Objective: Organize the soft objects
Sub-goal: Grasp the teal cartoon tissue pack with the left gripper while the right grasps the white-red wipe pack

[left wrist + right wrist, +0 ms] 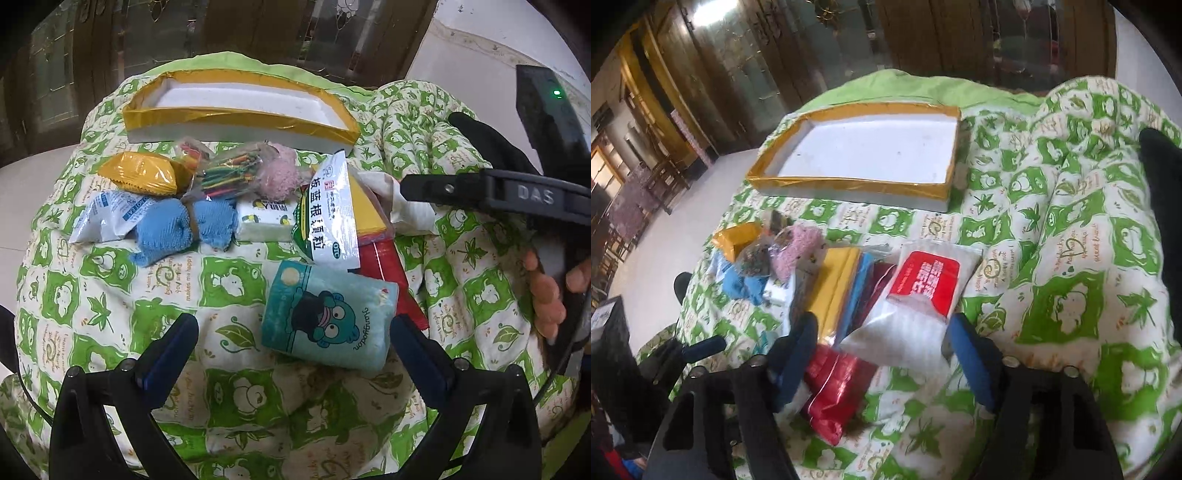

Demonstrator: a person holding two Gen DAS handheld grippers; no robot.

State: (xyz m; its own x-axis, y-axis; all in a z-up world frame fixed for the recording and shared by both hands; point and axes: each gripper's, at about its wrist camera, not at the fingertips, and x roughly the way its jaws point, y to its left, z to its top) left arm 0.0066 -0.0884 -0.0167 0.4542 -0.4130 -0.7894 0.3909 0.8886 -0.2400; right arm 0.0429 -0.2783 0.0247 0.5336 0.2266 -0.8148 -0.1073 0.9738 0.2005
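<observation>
A pile of soft items lies on a green-and-white quilt [110, 295]. My left gripper [295, 347] is open, its jaws either side of a teal cartoon towel pouch [328, 317], not touching it. Behind lie a medicine sachet [328, 214], a blue cloth [184, 225], a tissue pack [262, 221], a yellow snack pack [144, 173] and a pink knit ball [277, 173]. My right gripper [882, 354] is open around a white packet with a red label [916, 302]; it shows at the right of the left wrist view [424, 188]. A white tray with gold edges [945, 184] sits empty behind.
A red plastic bag [834, 387] and yellow and blue sheets [834, 284] lie under the white packet. The quilt bunches up in folds at the right [1089, 221]. Dark wooden doors [738, 74] and pale floor lie beyond the bed.
</observation>
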